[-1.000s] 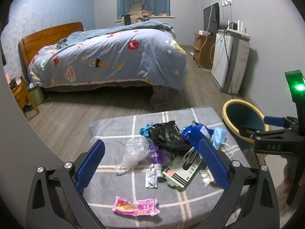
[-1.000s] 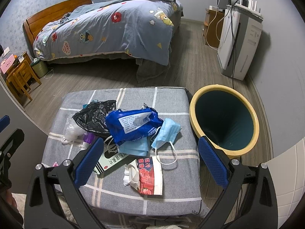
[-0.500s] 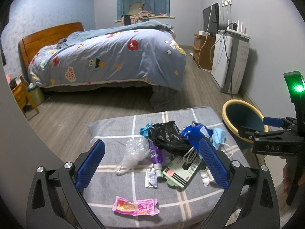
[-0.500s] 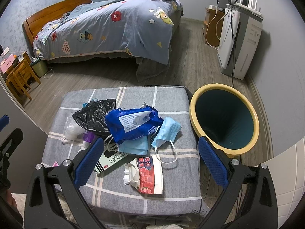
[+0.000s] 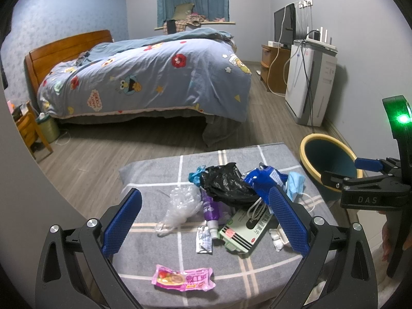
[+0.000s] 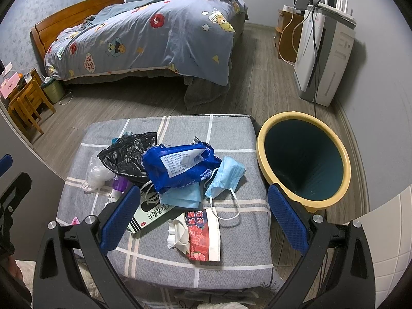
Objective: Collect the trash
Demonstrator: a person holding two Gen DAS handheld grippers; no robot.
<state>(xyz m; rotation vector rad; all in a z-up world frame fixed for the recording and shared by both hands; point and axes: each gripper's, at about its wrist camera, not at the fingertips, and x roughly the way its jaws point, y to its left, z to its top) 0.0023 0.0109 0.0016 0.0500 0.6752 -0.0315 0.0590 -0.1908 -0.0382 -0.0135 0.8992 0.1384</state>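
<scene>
Nothing picked up yet, lining up the first grab

I've got both the left gripper [image 5: 204,222] and right gripper [image 6: 203,220] spread wide and empty above the checked cushion [image 6: 231,134]; the trash pile [image 6: 177,167] sits mid-cushion, the bin [image 6: 303,159] just beside it on the right. Next I'd guess: drop onto the blue mask [image 6: 226,173], pinch it
</scene>
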